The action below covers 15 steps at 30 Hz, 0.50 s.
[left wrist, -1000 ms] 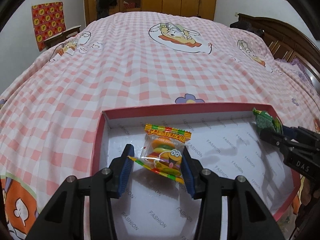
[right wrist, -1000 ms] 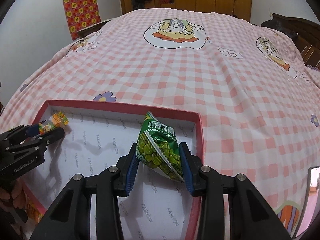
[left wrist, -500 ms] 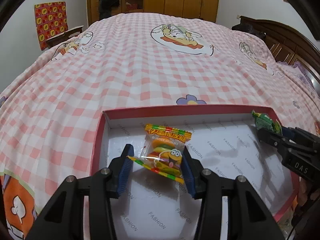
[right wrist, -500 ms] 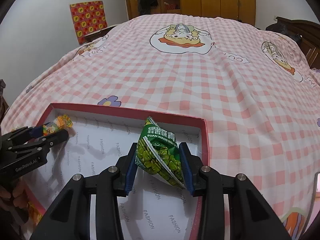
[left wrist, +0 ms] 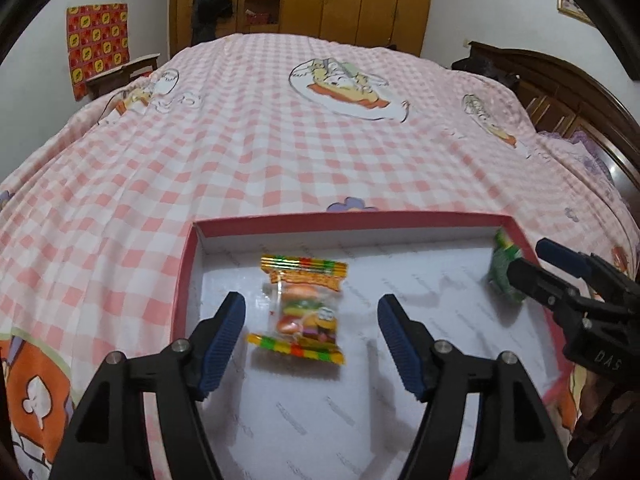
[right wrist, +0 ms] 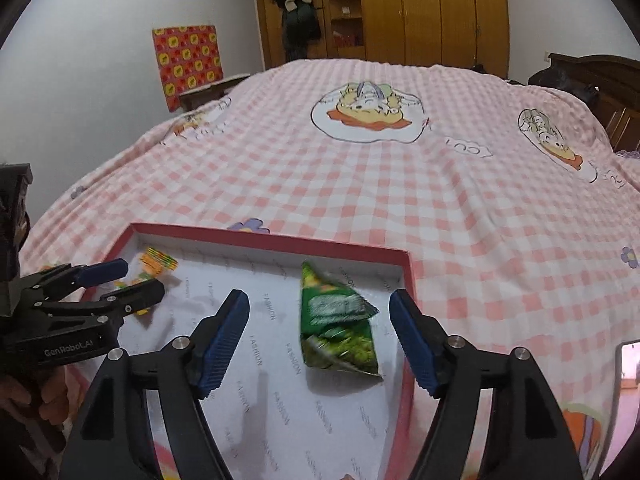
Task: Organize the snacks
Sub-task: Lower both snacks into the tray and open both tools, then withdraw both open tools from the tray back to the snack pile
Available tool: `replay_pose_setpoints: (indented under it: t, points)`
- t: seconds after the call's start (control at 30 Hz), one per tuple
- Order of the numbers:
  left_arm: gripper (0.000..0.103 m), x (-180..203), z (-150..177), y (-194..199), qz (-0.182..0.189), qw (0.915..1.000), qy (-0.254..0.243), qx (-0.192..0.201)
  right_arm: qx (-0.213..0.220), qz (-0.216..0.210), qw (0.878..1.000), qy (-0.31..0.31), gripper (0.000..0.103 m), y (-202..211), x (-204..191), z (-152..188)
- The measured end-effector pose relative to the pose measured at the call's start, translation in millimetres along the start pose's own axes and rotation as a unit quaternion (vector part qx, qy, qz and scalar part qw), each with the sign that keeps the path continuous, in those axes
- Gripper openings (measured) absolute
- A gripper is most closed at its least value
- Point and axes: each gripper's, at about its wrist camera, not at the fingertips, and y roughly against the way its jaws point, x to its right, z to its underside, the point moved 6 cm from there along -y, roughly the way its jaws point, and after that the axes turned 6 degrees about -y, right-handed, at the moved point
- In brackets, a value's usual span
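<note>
- Snacks in view number two, and both lie inside the red-rimmed box (left wrist: 188, 264) on the checked bedspread (left wrist: 280, 152).
- Burger gummy packet (left wrist: 302, 312) lies flat between the spread fingers of the left gripper (left wrist: 310, 340), touched by neither: released.
- Green pea packet (right wrist: 340, 324) sits between the wide-apart fingers of the right gripper (right wrist: 320, 336), near the box's right wall (its image is blurred, so it may not have settled).
- Judging by this, both placements look done; no other snacks show outside the box.
</note>
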Motion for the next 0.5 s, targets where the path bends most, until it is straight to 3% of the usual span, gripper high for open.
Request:
replay_pose_setpoints:
  t: [0.23,0.5]
  points:
    - [0.073,9.4,1.3,24.4,-0.004,0.9999,-0.015,-0.003,0.001,-0.019,1.0,-0.022,0.074,21.8,-5.0,5.4]
    - [0.073,-1.2,17.2,59.8,-0.009,1.0,0.0,-0.003,-0.006,-0.037,0.999,-0.031,0.074,51.1,-14.9,27.7]
